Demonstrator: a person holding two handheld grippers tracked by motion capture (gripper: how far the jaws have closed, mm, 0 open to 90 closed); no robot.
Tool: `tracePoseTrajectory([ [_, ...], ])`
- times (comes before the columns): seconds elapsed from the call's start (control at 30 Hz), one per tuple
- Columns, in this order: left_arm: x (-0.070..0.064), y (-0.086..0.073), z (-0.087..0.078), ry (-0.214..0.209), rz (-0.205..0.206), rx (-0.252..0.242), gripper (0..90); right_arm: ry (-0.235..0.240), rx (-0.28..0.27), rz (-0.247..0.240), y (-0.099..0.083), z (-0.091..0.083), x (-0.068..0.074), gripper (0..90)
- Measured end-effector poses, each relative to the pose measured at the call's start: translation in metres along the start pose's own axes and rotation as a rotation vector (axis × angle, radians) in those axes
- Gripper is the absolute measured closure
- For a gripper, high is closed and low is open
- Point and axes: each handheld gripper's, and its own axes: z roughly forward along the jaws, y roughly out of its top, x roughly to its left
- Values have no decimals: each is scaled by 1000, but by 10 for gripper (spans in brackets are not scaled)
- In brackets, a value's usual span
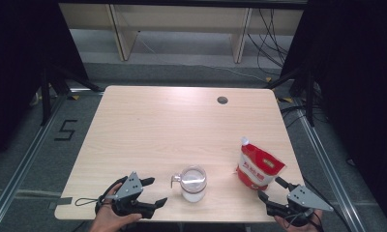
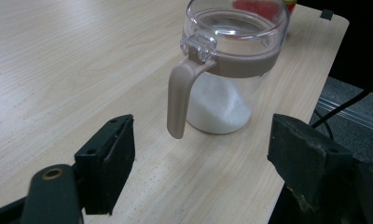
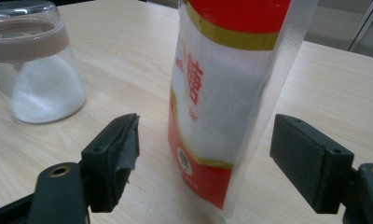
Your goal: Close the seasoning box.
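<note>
Both grippers wide open, empty, at the table's (image 1: 148,121) near edge.
Left gripper (image 1: 153,191) sits near the near-left corner, jaws spread, aimed at the handle of a clear lidded jar (image 1: 193,183) of white granules mid near edge, not touching. Right gripper (image 1: 270,189) by the near-right corner, jaws spread either side of an upright red-white pouch (image 1: 258,167), no contact.

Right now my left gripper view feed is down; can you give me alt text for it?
A clear jar part-filled with white granules stands on the wooden table, its beige handle pointing toward the camera. The left gripper is open, its black jaws short of the jar.
</note>
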Motion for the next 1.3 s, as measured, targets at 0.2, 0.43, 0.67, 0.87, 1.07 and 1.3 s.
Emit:
tracePoseTrajectory([
  [0.2, -1, -4, -1, 11, -18, -3, 191, 9, 4, 12, 0, 0, 1, 244],
  [0.43, -3, -10, -1, 18, -7, 35, 189, 1, -6, -14, 0, 0, -1, 241],
  [0.67, -5, -16, 2, 20, -15, 51, 190, 3, 7, 6, -1, -1, 1, 241],
  [0.87, -6, -20, 5, 15, -11, 66, 190, 10, 18, 19, -1, -1, 1, 241],
  [1.07, -7, -24, 6, 14, -25, 61, 189, 14, 23, 19, -2, -1, 1, 236],
  [1.3, -9, -29, 8, 14, -33, 72, 189, 17, 36, 31, -3, 1, 1, 221],
])
